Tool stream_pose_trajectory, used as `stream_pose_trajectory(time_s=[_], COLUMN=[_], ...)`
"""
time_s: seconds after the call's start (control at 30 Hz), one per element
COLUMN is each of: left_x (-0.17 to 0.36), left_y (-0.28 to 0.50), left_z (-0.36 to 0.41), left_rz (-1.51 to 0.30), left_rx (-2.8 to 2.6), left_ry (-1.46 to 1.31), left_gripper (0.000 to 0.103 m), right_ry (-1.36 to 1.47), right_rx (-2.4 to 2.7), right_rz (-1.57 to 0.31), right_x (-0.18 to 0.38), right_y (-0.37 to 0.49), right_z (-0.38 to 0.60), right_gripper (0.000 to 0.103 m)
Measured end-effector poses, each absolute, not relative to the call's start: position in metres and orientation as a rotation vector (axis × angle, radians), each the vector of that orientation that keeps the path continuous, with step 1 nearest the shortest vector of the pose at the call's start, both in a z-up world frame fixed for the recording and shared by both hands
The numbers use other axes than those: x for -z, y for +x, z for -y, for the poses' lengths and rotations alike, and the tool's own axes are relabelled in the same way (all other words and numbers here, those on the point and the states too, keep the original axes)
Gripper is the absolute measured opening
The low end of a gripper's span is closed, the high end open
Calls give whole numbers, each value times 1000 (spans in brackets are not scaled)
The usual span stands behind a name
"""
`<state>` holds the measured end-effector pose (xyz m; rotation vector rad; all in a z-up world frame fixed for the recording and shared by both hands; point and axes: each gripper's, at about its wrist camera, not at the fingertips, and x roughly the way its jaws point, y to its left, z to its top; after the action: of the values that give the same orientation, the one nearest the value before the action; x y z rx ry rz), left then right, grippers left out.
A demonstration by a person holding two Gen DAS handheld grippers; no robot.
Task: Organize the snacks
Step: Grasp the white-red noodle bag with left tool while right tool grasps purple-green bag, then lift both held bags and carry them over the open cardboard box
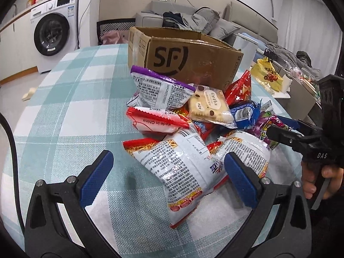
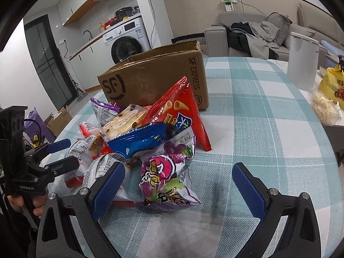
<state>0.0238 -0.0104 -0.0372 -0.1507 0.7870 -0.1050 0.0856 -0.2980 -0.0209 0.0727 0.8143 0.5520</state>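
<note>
A pile of snack packets lies on the checked tablecloth [image 1: 71, 99] in front of an open SF cardboard box [image 1: 189, 60] [image 2: 154, 79]. My left gripper [image 1: 168, 172] is open, its blue pads on either side of a white and red noodle-snack packet [image 1: 182, 167] at the pile's near edge. My right gripper [image 2: 179, 189] is open too, and a purple grape-candy bag [image 2: 165, 180] lies between its fingers. A blue packet [image 2: 139, 142], a red cone-snack bag [image 2: 182, 111] and a biscuit pack [image 1: 208, 105] are stacked behind. Each gripper shows in the other's view: the right gripper [image 1: 279, 126], the left gripper [image 2: 68, 153].
A white cylindrical appliance [image 2: 301, 60] stands at the table's far right, beside a yellow bag [image 2: 331, 86] and a clear food tub [image 2: 324, 107]. A washing machine [image 1: 53, 32] and a sofa with clothes [image 2: 258, 34] are beyond the table. Bare tablecloth [image 2: 268, 129] lies right of the pile.
</note>
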Motion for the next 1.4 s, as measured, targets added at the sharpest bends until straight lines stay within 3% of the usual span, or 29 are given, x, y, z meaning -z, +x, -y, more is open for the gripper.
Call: stream_pose_trajectory(time_s=[0.3,0.53,0.73,0.83,0.9,1.07,1.4], left_x=[45,52,55,55,56,55,42], left_y=[31,34,34,33,34,32,27], left_z=[-3,-1,3,5,5,4,1], left_rz=[-861,-881,-879,-877,-876,-869,-810], left_rx=[105,130,197,240,269,290,298], left_ry=[-253,-272,-293,-313,-339,-352,-325], left_gripper=[103,103,87,73,61,53,51], right_ry=[77,109,152,166,167,162,194], right_rx=[-550,-578,-618,-648,-655,-661,-637], right_rz=[-860,-901,-930,-931,-926,-902,-865], right_x=[26,32,37,37,37,33,29], right_y=[88,92,94,93,92,88,85], right_z=[298,298,297,296,295,297,314], right_gripper=[101,86,70,53,49,43,41])
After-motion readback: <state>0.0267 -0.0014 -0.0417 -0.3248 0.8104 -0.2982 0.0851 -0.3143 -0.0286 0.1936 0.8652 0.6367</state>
